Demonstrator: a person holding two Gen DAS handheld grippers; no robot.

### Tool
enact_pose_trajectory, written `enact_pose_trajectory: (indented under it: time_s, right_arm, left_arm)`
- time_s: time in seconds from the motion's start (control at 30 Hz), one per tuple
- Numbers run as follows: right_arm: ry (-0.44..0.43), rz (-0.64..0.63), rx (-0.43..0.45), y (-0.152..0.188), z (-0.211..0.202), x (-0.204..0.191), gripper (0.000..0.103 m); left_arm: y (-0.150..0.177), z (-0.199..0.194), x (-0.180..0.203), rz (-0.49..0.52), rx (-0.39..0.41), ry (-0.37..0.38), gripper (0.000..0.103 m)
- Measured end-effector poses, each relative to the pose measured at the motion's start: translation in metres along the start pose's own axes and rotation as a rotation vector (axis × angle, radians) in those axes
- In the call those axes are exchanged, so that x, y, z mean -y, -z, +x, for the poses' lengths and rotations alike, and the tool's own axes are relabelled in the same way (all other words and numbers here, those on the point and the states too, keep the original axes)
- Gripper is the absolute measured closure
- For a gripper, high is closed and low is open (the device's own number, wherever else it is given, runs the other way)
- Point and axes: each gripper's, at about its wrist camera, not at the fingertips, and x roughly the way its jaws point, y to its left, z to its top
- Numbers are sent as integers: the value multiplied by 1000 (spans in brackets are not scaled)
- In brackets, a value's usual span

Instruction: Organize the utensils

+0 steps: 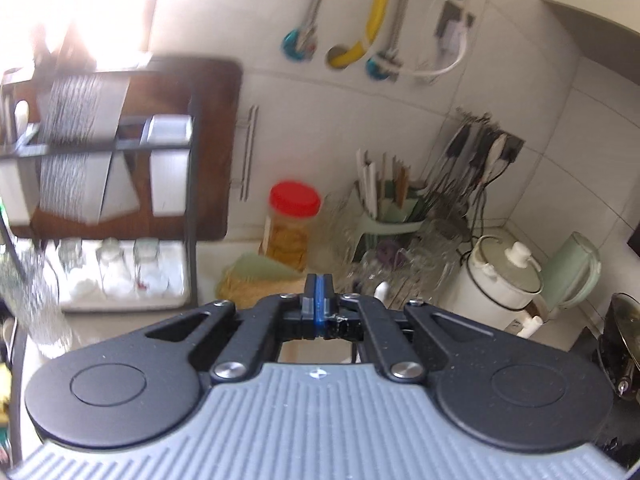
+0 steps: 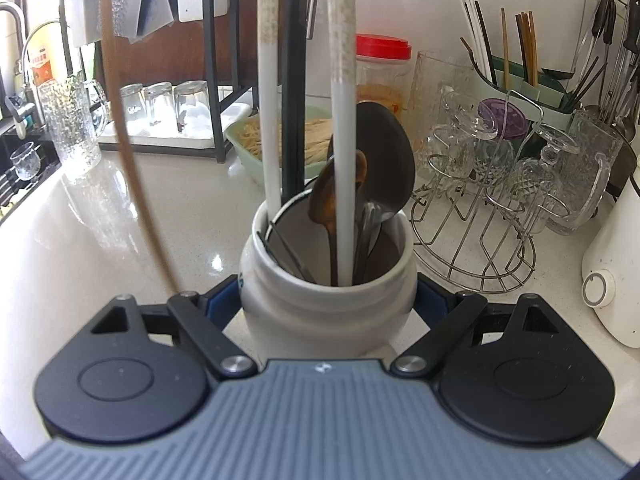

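My right gripper is shut on a white ceramic utensil jar, its blue-padded fingers pressing both sides. The jar stands on the pale counter and holds white-handled utensils, a black handle, a wooden spoon and a dark metal spoon. My left gripper is shut with nothing between its pads, held above the counter and pointing at the back wall. A green chopstick holder with chopsticks stands ahead of it; it also shows in the right wrist view.
A wire glass rack with upturned glasses stands right of the jar. A red-lidded jar, green basket, black dish rack with glasses, glass pitcher, white cooker and green kettle crowd the counter.
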Motion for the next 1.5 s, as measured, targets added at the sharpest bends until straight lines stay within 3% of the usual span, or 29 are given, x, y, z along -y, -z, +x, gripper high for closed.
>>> enact_pose_trajectory:
  time_s: [0.2, 0.33, 0.57, 0.73, 0.8, 1.0, 1.5]
  right_arm:
    - [-2, -1, 5, 0, 0, 0, 12]
    - [-3, -1, 5, 1, 0, 0, 12]
    - [-3, -1, 5, 0, 0, 0, 12]
    - [-4, -3, 4, 0, 0, 0, 12]
    - [-4, -5, 3, 0, 0, 0, 12]
    - [-6, -11, 6, 0, 0, 0, 12]
    - [-2, -3, -14, -3, 2, 1, 12]
  left_arm:
    - [-3, 9, 2, 33, -24, -18, 103]
    - [18, 41, -24, -42, -120, -38, 103]
    - [71, 105, -76, -127, -271, -173, 102]
    - [98, 144, -108, -141, -359, -265, 81]
    - [104, 153, -123, -150, -373, -293, 75]
    - [112, 172, -160, -173, -408, -359, 74]
    - [118, 208, -195, -86, -420, -384, 74]
